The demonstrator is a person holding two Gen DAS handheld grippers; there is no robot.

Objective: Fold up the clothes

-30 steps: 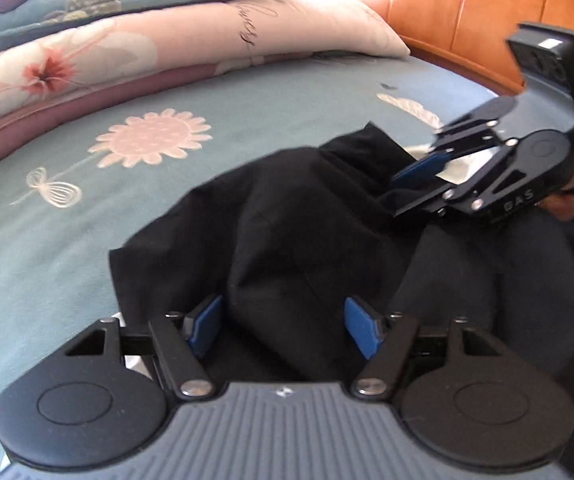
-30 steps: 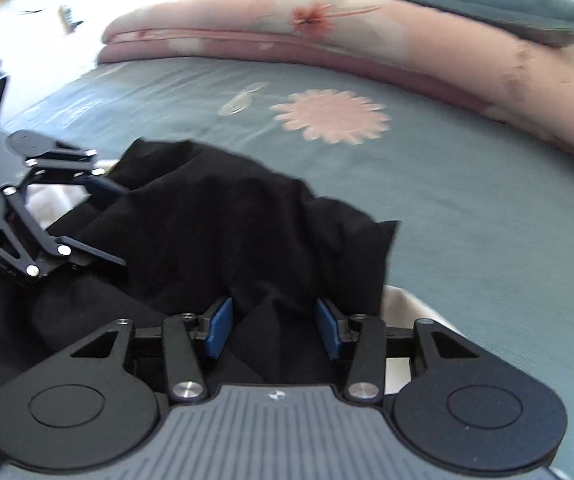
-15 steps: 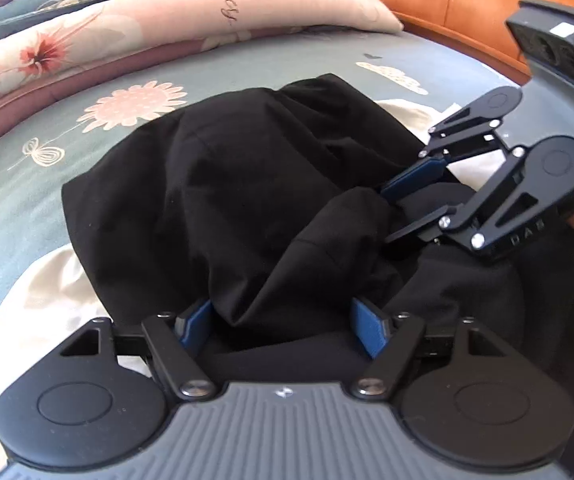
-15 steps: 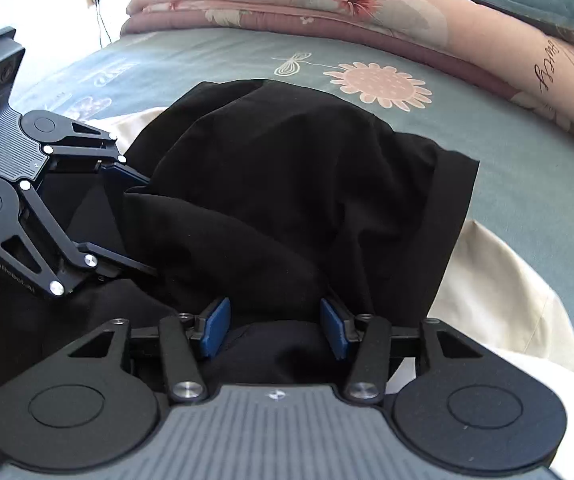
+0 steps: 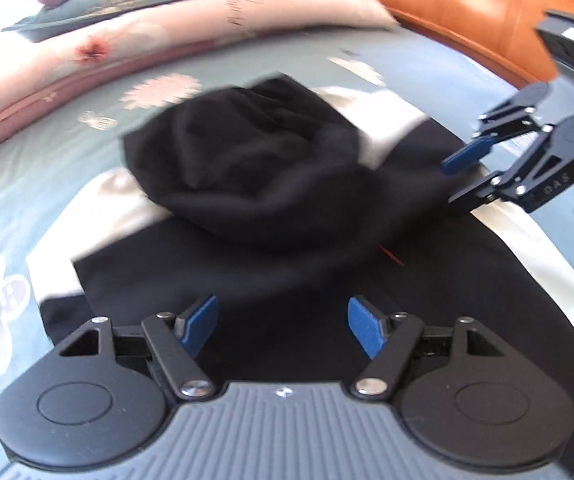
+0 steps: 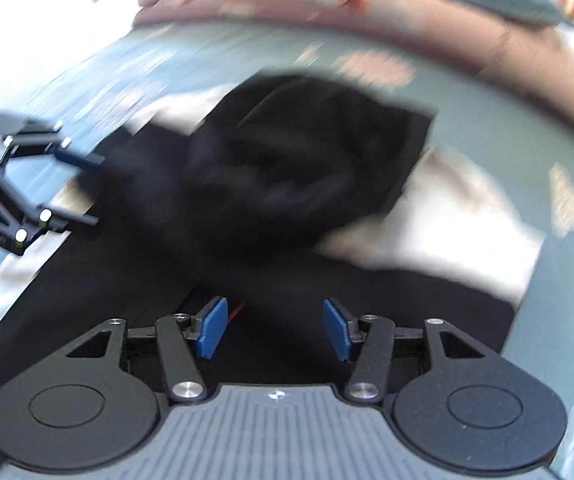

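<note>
A black garment with white sleeves lies on the bed, its far part folded back into a rumpled black heap (image 5: 247,168) (image 6: 287,168). A white sleeve (image 6: 447,232) shows at the right. My left gripper (image 5: 283,322) is open and empty above the near black cloth. My right gripper (image 6: 273,328) is open and empty too. Each gripper shows in the other's view, the right one (image 5: 463,178) and the left one (image 6: 87,190), with jaws apart at the heap's edge. The right wrist view is motion-blurred.
The bed has a blue-green sheet with pink flowers (image 5: 159,88). Folded pink and teal quilts and pillows (image 5: 167,28) lie along the far side. An orange wooden headboard (image 5: 507,12) stands at the right.
Both grippers let go of the black cloth and drew back. The folded part dropped onto the garment as a heap.
</note>
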